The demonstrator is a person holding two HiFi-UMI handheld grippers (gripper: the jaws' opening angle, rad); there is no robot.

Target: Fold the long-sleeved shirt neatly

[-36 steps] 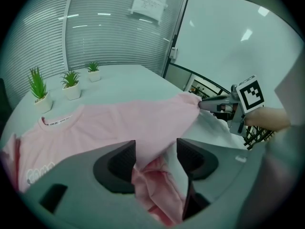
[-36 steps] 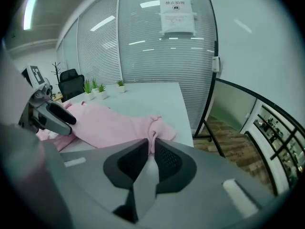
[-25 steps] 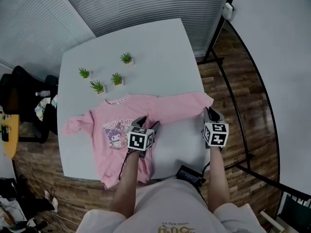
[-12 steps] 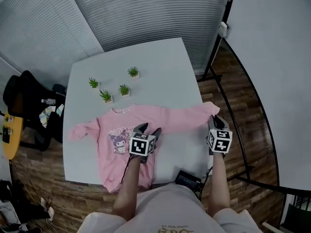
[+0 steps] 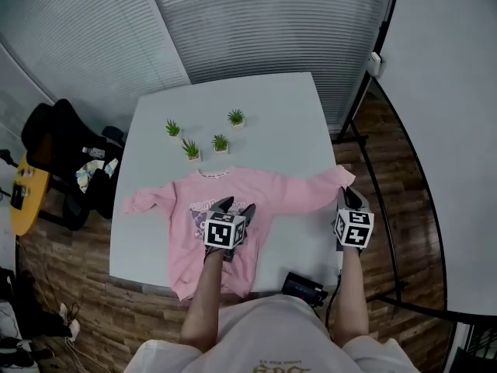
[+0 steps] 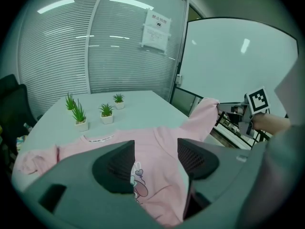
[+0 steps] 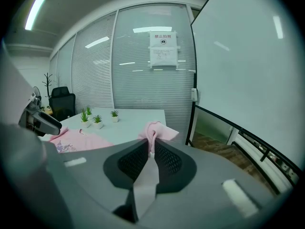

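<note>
The right gripper (image 7: 148, 149) has its jaws pinched on the sleeve cuff (image 7: 156, 130) of the pink long-sleeved shirt (image 5: 225, 200), at the right edge of the white table (image 5: 287, 115). The left gripper (image 6: 155, 151) has its jaws spread with nothing gripped, over the shirt's printed front. The shirt lies front up, collar toward three small potted plants (image 5: 220, 142). Beyond stands a glass wall with blinds (image 5: 256, 22), a whiteboard (image 7: 248, 70) to the right and a black chair (image 5: 62, 162) to the left, on a wooden floor (image 5: 380, 154)
</note>
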